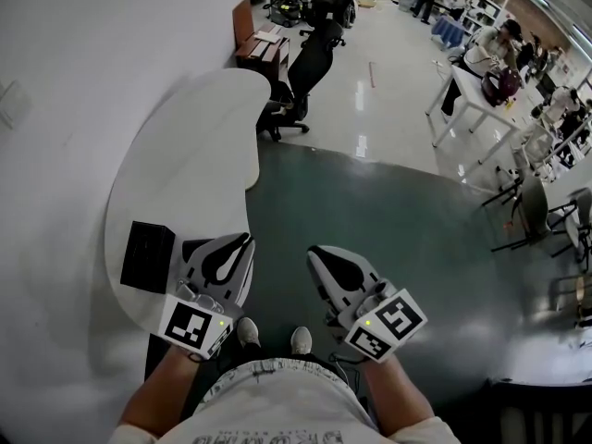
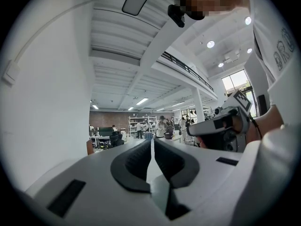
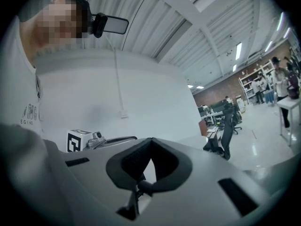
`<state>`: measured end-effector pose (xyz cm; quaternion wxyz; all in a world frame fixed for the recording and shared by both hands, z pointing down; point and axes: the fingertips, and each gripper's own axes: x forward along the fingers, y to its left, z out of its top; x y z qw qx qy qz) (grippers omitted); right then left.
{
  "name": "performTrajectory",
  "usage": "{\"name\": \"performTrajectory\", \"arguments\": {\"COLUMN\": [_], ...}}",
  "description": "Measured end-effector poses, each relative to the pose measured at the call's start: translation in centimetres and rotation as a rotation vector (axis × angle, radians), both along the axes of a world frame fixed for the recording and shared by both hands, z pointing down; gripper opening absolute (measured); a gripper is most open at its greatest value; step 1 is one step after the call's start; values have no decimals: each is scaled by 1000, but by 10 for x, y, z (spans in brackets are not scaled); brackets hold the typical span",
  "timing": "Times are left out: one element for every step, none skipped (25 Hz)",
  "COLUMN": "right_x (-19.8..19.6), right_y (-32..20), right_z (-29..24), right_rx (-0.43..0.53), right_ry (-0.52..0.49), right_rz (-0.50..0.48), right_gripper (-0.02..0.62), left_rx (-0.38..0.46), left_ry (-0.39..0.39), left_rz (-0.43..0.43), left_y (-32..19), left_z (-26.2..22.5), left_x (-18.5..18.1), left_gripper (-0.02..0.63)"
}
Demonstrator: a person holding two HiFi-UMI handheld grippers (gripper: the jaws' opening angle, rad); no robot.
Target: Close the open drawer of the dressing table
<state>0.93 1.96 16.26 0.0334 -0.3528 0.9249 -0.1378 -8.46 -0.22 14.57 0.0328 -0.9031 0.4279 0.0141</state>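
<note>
The white, curved-edged dressing table (image 1: 190, 146) stands along the white wall on the left in the head view. A black box (image 1: 146, 255) sits on its near end. A dark shape (image 1: 159, 359) shows under the table's near edge; I cannot tell if it is the drawer. My left gripper (image 1: 242, 241) hovers level over the table's near right edge, jaws together and empty (image 2: 151, 141). My right gripper (image 1: 317, 253) is held beside it over the floor, also shut on nothing (image 3: 150, 140). Each gripper view shows the other gripper alongside.
Dark green floor (image 1: 388, 239) spreads to the right of the table. A black office chair (image 1: 305, 67) stands just past the table's far end. White desks (image 1: 472, 100), chairs and several people fill the far right. The person's shoes (image 1: 248, 331) are below the grippers.
</note>
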Motion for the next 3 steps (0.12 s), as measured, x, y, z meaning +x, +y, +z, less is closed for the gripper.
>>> {"name": "performTrajectory", "arguments": {"right_x": [2,4,7], "right_y": [1,2,2], "right_z": [2,3,4], "right_rx": [0,0,-1], "right_ry": [0,1,2], "right_rz": [-2,-3,-5], "right_gripper": [8,8,8], "left_rx": [1,1,2], "left_ry": [1,2,3], "left_rz": [0,0,0], "left_y": [1,2,2], "left_z": [2,3,5], "left_x": [3,5,8], "left_gripper": [40,40,40]}}
